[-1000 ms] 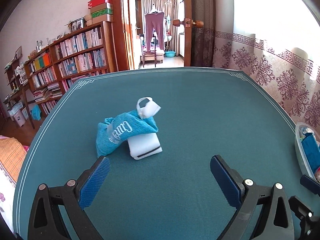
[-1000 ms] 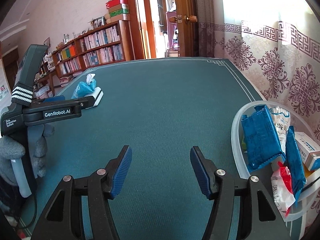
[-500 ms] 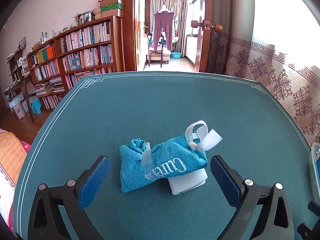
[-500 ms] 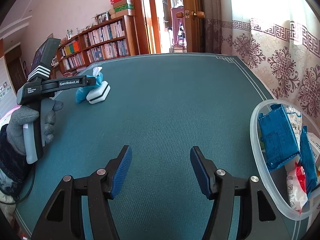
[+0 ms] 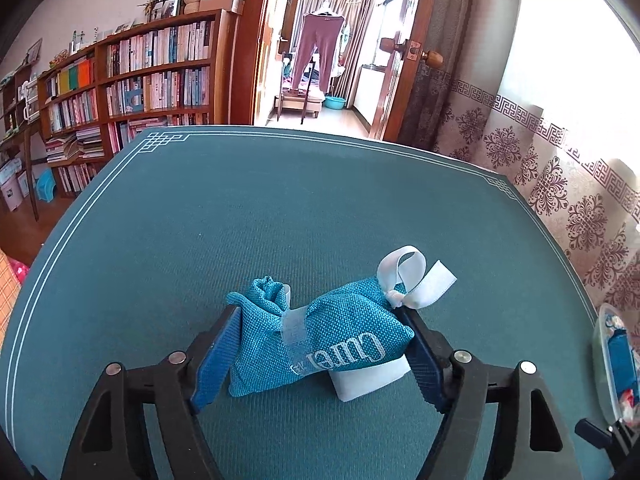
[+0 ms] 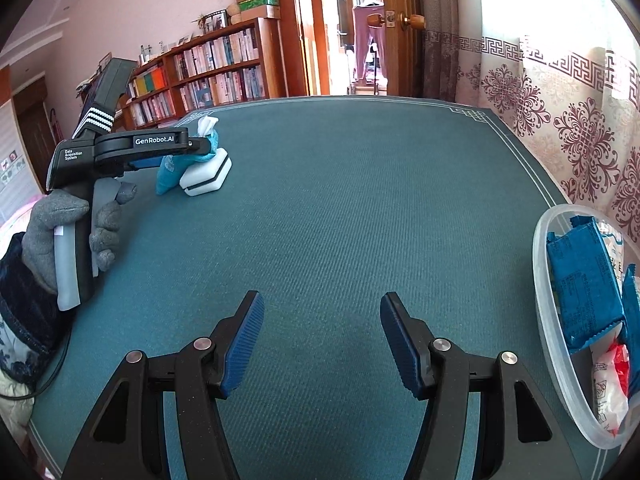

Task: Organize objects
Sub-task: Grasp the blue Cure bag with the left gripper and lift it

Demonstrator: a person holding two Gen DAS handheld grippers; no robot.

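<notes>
A blue woven cloth bag [image 5: 320, 332] with a white ribbon lies on the green table, leaning on a white block [image 5: 368, 380]. My left gripper [image 5: 318, 314] straddles the bag; its jaws are closing and both blue pads touch the bag's ends. The right wrist view shows that left gripper [image 6: 200, 148] from the side, in a grey-gloved hand [image 6: 52, 232], over the bag [image 6: 166, 176] and the block [image 6: 206, 178]. Low over bare table, my right gripper [image 6: 322, 298] is open with nothing between its fingers.
A clear plastic tub [image 6: 540, 280] with blue packets and a red-and-white wrapper stands at the table's right edge, also at the far right of the left wrist view as the tub [image 5: 598, 344]. Bookshelves and an open doorway lie beyond the table.
My left gripper has moved forward until the bag sits between its fingers, and the jaws have narrowed onto it. The right gripper has drifted slightly and keeps the same opening.
</notes>
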